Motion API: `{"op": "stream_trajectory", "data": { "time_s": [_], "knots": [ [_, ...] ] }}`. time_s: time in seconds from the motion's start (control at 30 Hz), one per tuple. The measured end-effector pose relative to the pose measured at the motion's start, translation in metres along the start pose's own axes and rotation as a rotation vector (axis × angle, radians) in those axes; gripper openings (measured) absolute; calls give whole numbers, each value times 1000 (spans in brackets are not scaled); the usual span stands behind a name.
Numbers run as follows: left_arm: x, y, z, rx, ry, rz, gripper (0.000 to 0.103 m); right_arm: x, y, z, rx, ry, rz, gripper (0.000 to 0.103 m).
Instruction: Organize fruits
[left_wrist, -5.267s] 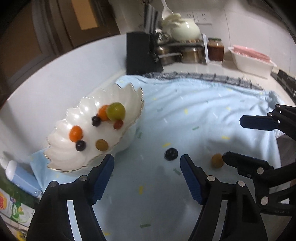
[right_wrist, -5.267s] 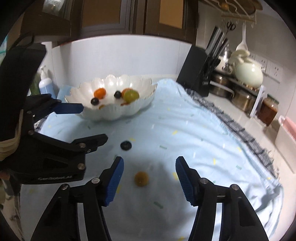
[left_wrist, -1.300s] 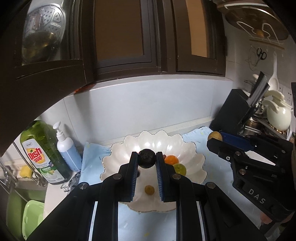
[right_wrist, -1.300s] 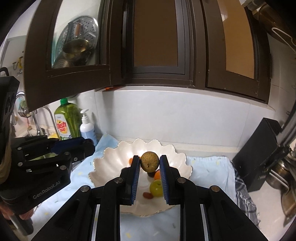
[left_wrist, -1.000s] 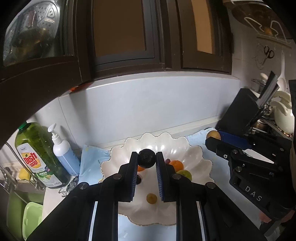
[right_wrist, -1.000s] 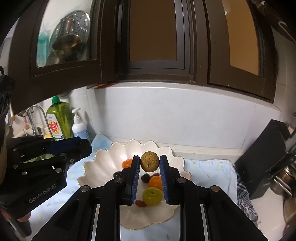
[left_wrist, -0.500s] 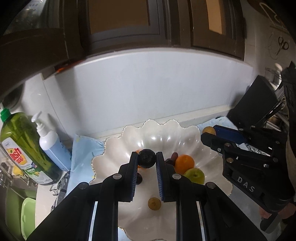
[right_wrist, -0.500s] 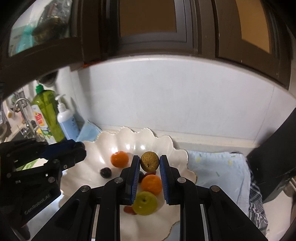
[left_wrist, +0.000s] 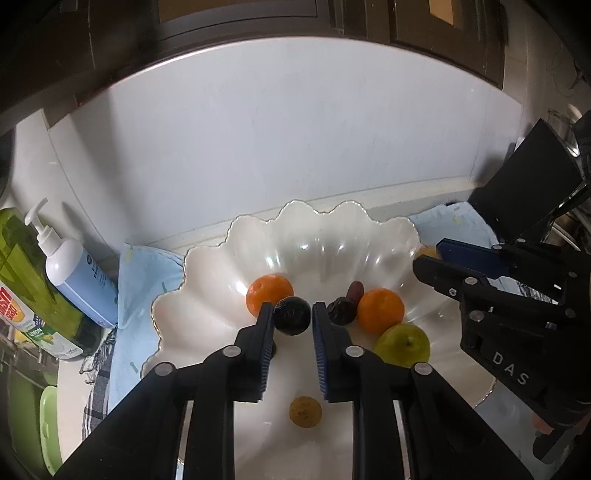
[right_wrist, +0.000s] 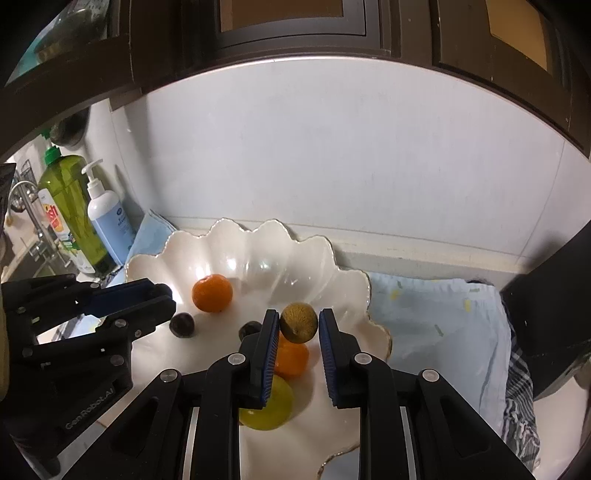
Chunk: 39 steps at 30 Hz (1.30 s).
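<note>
A white scalloped bowl (left_wrist: 207, 280) stands on a light blue cloth and holds two oranges (left_wrist: 269, 293), a green apple (left_wrist: 402, 345), dark small fruits (left_wrist: 341, 312) and a small brown fruit (left_wrist: 304, 411). My left gripper (left_wrist: 292, 317) is shut on a dark round fruit (left_wrist: 291, 315) and holds it above the bowl's middle. My right gripper (right_wrist: 298, 323) is shut on a brown round fruit (right_wrist: 298, 322) above the bowl (right_wrist: 343, 291), over an orange (right_wrist: 291, 358) and the green apple (right_wrist: 266, 406). The right gripper also shows in the left wrist view (left_wrist: 439, 258).
A blue-white pump bottle (left_wrist: 74, 273) and a green dish soap bottle (left_wrist: 26, 295) stand left of the bowl. A black knife block (left_wrist: 532, 192) stands at the right. A white wall runs right behind the bowl. The blue cloth (right_wrist: 436, 317) extends to the right.
Both grippers have come closer and lower over the bowl, each still holding its fruit. The bowl now fills more of both views.
</note>
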<state>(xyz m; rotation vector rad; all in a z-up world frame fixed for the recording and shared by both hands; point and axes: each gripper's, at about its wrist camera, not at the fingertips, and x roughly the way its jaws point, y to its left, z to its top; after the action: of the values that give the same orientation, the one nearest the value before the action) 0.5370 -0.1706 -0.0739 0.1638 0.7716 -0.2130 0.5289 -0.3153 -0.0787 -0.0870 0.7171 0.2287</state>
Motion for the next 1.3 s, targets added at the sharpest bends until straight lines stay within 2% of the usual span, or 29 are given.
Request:
{"op": "stream_trajectory", "data": {
  "time_s": [0.03, 0.07, 0.13, 0.3, 0.37, 0.63, 0.77, 0.87, 1.1, 1.3],
  "knots": [
    [0, 0, -1, -2, -1, 6, 41, 0, 0, 0, 1, 2, 0, 26],
    [0, 1, -1, -4, -5, 11, 43, 1, 0, -1, 1, 8, -2, 32],
    [-2, 3, -2, -11, -9, 22, 45, 1, -1, -2, 7, 14, -11, 37],
    [-11, 9, -5, -20, -26, 62, 57, -6, 1, -5, 6, 10, -29, 39],
    [-17, 11, -7, -22, -39, 79, 62, -12, 4, -7, 4, 1, -44, 49],
    [-67, 20, -22, -36, -139, 151, 86, -53, 15, -16, 11, -62, -70, 65],
    [-94, 25, -33, -50, -185, 184, 91, -81, 21, -21, 18, -106, -90, 75],
    [-117, 28, -44, -60, -212, 196, 95, -101, 27, -26, 24, -135, -101, 78],
    [-169, 27, -70, -65, -281, 230, 103, -146, 43, -45, 32, -183, -114, 83],
    [-211, 26, -95, -52, -333, 226, 103, -187, 66, -66, 29, -229, -122, 84]
  ]
}}
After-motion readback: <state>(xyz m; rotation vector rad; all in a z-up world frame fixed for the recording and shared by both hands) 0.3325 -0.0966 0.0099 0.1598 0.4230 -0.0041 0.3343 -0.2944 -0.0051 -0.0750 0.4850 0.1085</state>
